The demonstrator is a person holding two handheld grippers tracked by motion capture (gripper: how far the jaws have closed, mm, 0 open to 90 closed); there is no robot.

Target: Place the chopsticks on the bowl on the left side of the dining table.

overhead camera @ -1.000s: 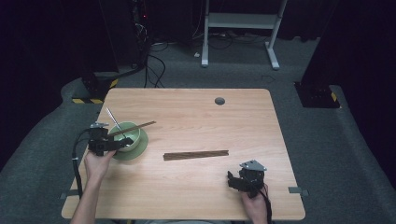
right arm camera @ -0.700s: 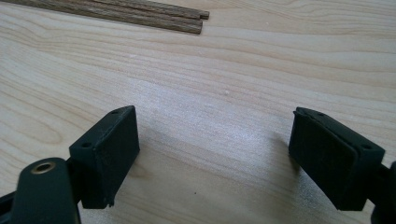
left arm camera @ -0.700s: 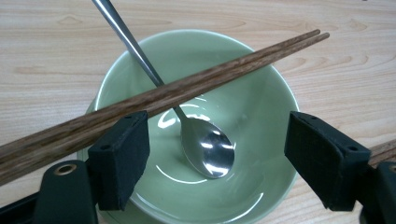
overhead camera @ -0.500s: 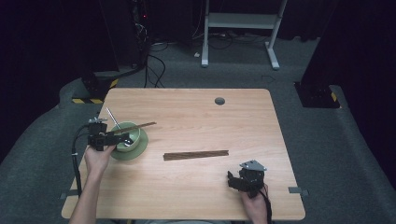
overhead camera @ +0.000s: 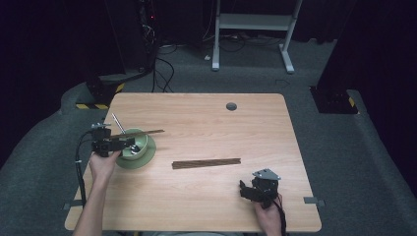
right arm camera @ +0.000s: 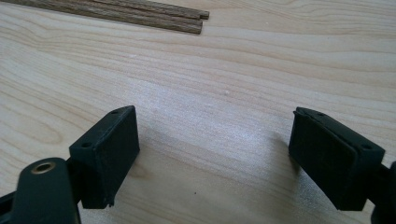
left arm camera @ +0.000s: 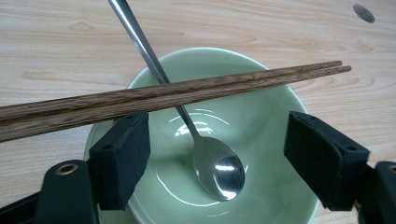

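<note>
Two chopsticks (left arm camera: 177,91) lie across the green bowl (left arm camera: 261,116) just past my left gripper (left arm camera: 217,154), jaws wide apart, empty. One careless nudge could roll them off, or jolt the spoon (left arm camera: 217,168) between my pads.

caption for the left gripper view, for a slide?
Left tool, jaws open, over a green bowl holding a metal spoon, with wooden chopsticks across the rim.

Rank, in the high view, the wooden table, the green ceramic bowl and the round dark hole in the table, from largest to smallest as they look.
1. Wooden table
2. Green ceramic bowl
3. Round dark hole in the table

No two look alike.
</note>
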